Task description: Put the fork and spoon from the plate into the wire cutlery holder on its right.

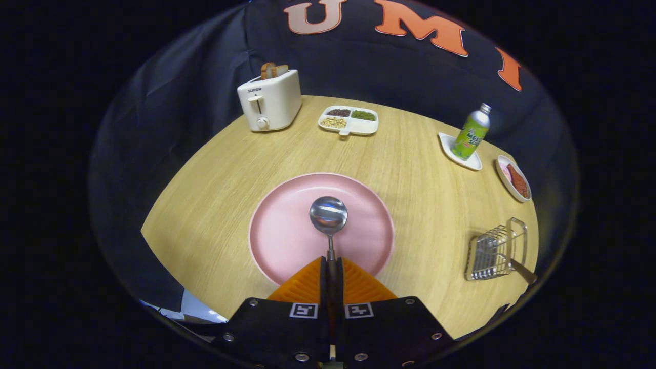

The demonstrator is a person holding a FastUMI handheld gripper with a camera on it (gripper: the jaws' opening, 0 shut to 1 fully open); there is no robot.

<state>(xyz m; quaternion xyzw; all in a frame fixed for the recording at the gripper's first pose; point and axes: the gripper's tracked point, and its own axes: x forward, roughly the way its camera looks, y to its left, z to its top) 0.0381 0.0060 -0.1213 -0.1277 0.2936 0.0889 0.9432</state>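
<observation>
My gripper (331, 262) is shut on the handle of a metal spoon (328, 215), both fingers pressed against it. The spoon's shiny bowl points forward over the middle of the pink plate (279, 233), which lies on the round wooden table. I cannot tell whether the spoon bowl touches the plate or hangs just above it. To the right of the plate, near the table's rim, stands the wire cutlery holder (494, 251). A utensil with a wooden-looking handle (523, 270) lies in it, handle sticking out toward the table's edge.
A white toaster (270, 100) with bread stands at the far left. A divided white dish of beans (348, 120) sits at the far middle. A green bottle (471, 136) on a white coaster and a small dish of red food (514, 179) lie beyond the holder.
</observation>
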